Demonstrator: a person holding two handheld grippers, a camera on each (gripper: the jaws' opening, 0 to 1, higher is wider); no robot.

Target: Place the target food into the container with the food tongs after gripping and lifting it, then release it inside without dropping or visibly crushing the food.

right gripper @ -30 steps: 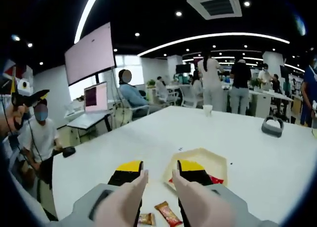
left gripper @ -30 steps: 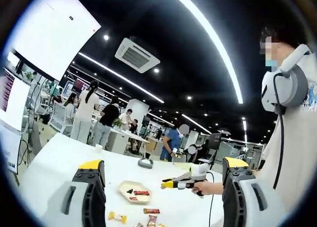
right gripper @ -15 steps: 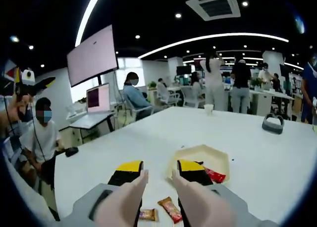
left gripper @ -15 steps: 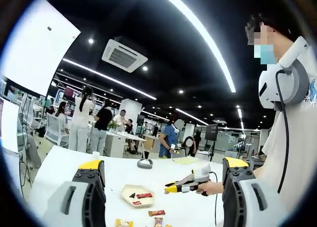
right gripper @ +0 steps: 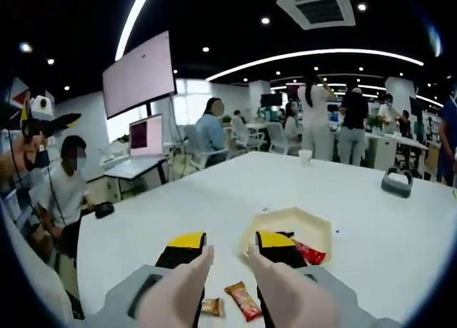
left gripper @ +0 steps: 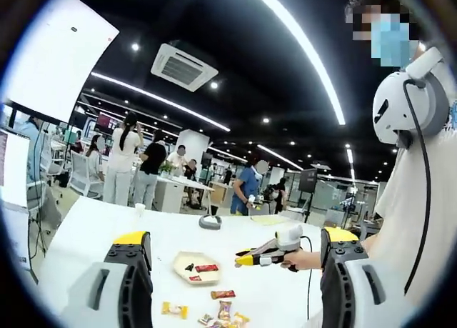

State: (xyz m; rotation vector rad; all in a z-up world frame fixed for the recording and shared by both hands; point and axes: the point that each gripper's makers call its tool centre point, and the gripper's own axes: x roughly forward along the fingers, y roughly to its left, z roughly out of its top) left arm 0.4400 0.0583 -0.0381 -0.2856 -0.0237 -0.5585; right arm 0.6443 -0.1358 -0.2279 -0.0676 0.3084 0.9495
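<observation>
Big open-plan office with a black ceiling [left gripper: 285,49]. Long curved light strips [left gripper: 300,56] sweep past a square ceiling air vent [left gripper: 185,63], with little round spotlights [right gripper: 265,20] dotted around it. A large wall screen [right gripper: 139,74] hangs left of the vent in the right gripper view, above a laptop [right gripper: 146,137] on a side desk [right gripper: 132,169]. Behind the white counter [right gripper: 228,192], people stand around more white desks [right gripper: 389,146].

Bright ceiling light strips [left gripper: 300,49], dark ceiling, fisheye-bent edges.

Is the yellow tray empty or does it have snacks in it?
Not empty. The tray holds a red-wrapped snack; the left gripper view shows the tray with that red wrapper and a small dark piece.
</observation>
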